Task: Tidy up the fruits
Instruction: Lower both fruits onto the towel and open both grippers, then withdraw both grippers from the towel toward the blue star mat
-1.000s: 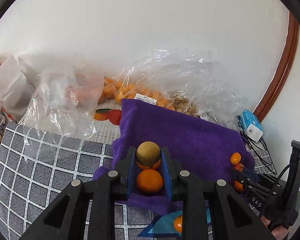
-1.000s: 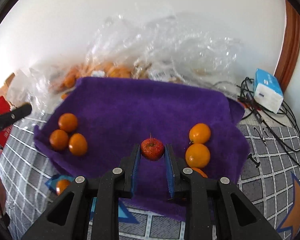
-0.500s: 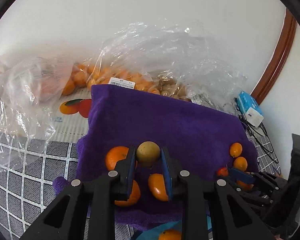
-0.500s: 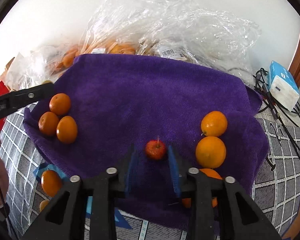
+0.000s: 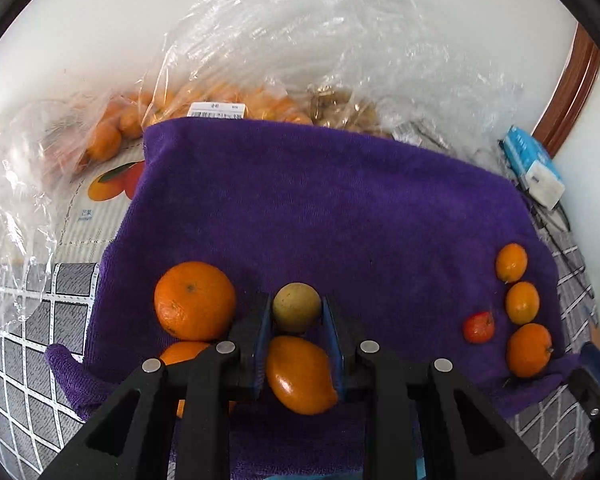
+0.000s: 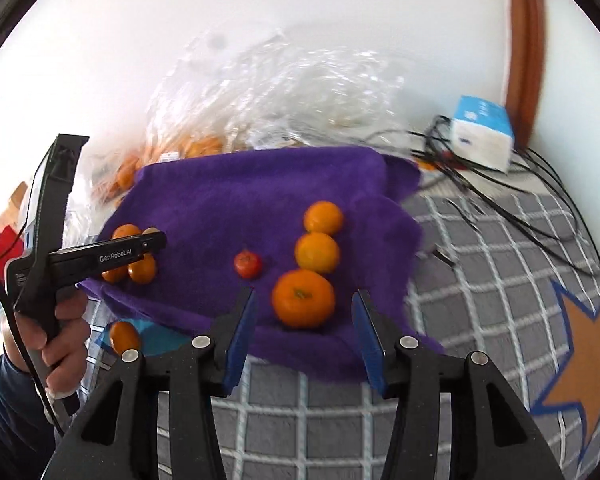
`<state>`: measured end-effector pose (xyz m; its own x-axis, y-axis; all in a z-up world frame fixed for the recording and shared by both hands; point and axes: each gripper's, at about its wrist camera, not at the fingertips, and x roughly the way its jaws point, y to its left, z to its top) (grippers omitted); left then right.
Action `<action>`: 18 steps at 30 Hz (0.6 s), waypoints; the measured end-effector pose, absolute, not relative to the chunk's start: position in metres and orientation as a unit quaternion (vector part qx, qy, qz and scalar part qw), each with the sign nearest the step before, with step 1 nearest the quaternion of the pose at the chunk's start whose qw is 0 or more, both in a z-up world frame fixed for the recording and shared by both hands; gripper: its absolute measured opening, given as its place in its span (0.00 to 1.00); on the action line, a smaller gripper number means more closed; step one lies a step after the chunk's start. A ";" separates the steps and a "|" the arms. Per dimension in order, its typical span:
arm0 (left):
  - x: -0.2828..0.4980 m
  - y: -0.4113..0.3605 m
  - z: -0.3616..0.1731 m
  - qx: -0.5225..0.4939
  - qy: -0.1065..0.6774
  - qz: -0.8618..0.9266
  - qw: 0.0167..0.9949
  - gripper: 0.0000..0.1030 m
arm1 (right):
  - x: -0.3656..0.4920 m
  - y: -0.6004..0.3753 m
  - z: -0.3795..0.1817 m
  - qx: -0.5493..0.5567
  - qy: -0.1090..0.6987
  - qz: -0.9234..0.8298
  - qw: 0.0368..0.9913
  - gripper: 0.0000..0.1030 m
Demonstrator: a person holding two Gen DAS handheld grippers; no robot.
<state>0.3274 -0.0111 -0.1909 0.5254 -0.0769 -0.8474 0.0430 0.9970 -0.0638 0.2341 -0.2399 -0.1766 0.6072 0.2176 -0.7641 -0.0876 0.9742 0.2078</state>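
My left gripper (image 5: pixel 297 312) is shut on a round yellow-brown fruit (image 5: pixel 297 307), held just above the left front of a purple towel (image 5: pixel 320 208). Oranges (image 5: pixel 195 300) lie beside and under its fingers. My right gripper (image 6: pixel 303 312) is open and empty, pulled back off the towel's (image 6: pixel 260 196) front right edge. A small red fruit (image 6: pixel 247 264) lies on the towel beyond its left finger, next to three oranges (image 6: pixel 303 298) in a row. The same red fruit (image 5: pixel 479 327) shows at the right in the left wrist view.
Clear plastic bags with oranges (image 5: pixel 228 96) lie behind the towel against the white wall. A blue-and-white box (image 6: pixel 482 136) and black cables (image 6: pixel 500 184) sit at the back right. A loose orange (image 6: pixel 124 338) lies on the grey checked cloth (image 6: pixel 480 280) in front of the towel.
My right gripper opened, left the red fruit on the towel and drew back. My left gripper moved forward over the towel's left side, still holding the yellow-brown fruit.
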 end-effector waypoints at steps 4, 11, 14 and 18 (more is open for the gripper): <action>0.323 -0.011 -0.185 -0.021 0.484 -0.034 0.874 0.24 | 0.224 -0.244 -0.179 0.069 0.443 0.058 0.892 0.47; 0.292 0.011 -0.147 -0.047 0.444 -0.052 0.893 0.47 | 0.207 -0.241 -0.178 0.084 0.449 0.054 0.888 0.47; 0.269 0.027 -0.135 -0.044 0.426 -0.045 0.902 0.48 | 0.199 -0.231 -0.176 0.072 0.448 0.050 0.890 0.47; 0.245 0.055 -0.133 -0.052 0.421 -0.028 0.905 0.49 | 0.190 -0.216 -0.173 0.061 0.441 0.046 0.894 0.48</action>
<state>0.2446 0.0548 -0.1326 0.6445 -0.0934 -0.7589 0.0067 0.9932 -0.1166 0.1903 -0.2158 -0.1732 0.6065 0.1359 -0.7834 -0.0277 0.9883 0.1500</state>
